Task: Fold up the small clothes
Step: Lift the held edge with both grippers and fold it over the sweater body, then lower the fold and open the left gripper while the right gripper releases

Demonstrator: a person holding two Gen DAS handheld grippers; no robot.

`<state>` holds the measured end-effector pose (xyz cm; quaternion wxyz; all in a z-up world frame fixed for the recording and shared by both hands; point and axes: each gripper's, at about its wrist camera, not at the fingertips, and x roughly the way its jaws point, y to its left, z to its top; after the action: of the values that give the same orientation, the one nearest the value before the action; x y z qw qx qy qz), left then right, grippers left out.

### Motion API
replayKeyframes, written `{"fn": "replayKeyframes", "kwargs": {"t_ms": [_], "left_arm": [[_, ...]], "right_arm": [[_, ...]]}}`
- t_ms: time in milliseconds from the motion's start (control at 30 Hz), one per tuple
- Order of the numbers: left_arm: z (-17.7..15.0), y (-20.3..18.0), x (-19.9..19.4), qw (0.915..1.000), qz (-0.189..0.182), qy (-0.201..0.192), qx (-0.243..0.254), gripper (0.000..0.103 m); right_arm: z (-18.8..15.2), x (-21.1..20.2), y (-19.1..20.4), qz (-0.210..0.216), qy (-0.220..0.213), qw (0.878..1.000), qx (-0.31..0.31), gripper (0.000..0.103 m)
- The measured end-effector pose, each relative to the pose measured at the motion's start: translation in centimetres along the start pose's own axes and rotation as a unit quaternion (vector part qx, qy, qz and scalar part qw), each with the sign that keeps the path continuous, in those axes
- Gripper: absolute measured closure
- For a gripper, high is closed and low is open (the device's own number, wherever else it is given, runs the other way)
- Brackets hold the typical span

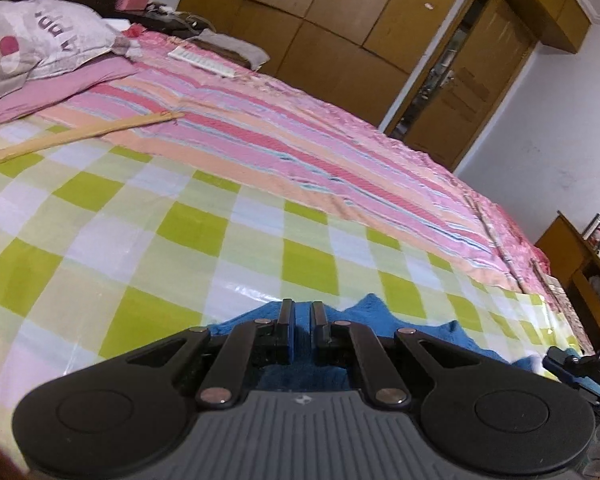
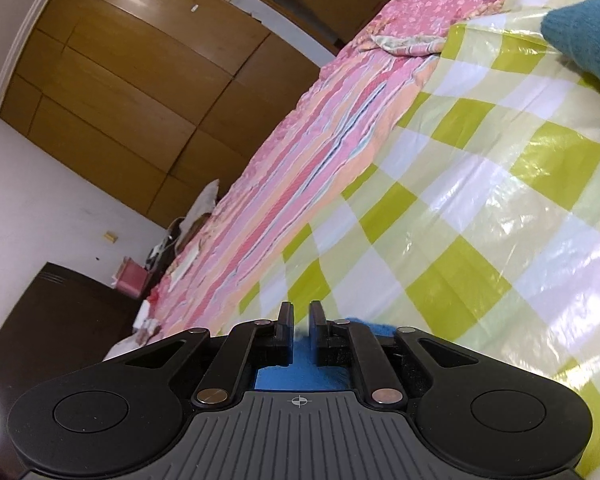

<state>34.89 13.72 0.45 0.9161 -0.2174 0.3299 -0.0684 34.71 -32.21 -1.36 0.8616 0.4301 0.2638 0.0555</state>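
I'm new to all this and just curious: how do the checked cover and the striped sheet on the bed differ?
The checked cover is green and white squares; the striped sheet runs in pink, peach and red bands. The checked cover shines like plastic, while the striped sheet looks like dull woven cloth. The blue garment lies on the checked cover, not on the striped sheet. Both are spread flat across the same bed.
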Motion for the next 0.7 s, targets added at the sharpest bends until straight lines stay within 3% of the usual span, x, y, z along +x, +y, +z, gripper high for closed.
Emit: {"fn": "replayKeyframes", "kwargs": {"t_ms": [100, 233, 467, 500, 533, 567, 633, 700], "left_arm": [[0.1, 0.5, -0.3, 1.0, 0.002, 0.0, -0.008, 0.09], [-0.1, 0.7, -1.9, 0.9998, 0.002, -0.017, -0.002, 0.088], [-1.3, 0.4, -3.5, 0.9995, 0.005, -0.013, 0.026, 0.073], [-1.6, 0.3, -3.3, 0.9993, 0.01, -0.01, 0.033, 0.073], [-2.0, 0.2, -3.1, 0.9991, 0.013, -0.005, 0.041, 0.073], [-2.3, 0.1, -2.9, 0.9988, 0.016, -0.001, 0.046, 0.073], [-2.9, -0.1, -2.4, 0.998, 0.024, 0.005, 0.057, 0.073], [-3.2, -0.4, -2.0, 0.9975, 0.026, 0.01, 0.065, 0.073]], "right_arm": [[-0.1, -0.4, 0.3, 0.002, 0.003, 1.0, -0.016, 0.088], [-0.6, -0.8, 1.1, -0.032, 0.004, 0.996, -0.079, 0.063], [-2.5, 1.5, 2.3, -0.095, 0.051, 0.98, -0.17, 0.062], [-2.9, 1.9, 2.4, -0.106, 0.057, 0.976, -0.184, 0.069], [-3.2, 2.2, 2.5, -0.115, 0.059, 0.973, -0.193, 0.082], [-3.5, 2.3, 2.7, -0.124, 0.059, 0.969, -0.203, 0.087], [-3.5, 2.3, 2.8, -0.132, 0.055, 0.967, -0.213, 0.095], [-3.0, 2.0, 2.7, -0.128, 0.05, 0.969, -0.207, 0.096]]}}
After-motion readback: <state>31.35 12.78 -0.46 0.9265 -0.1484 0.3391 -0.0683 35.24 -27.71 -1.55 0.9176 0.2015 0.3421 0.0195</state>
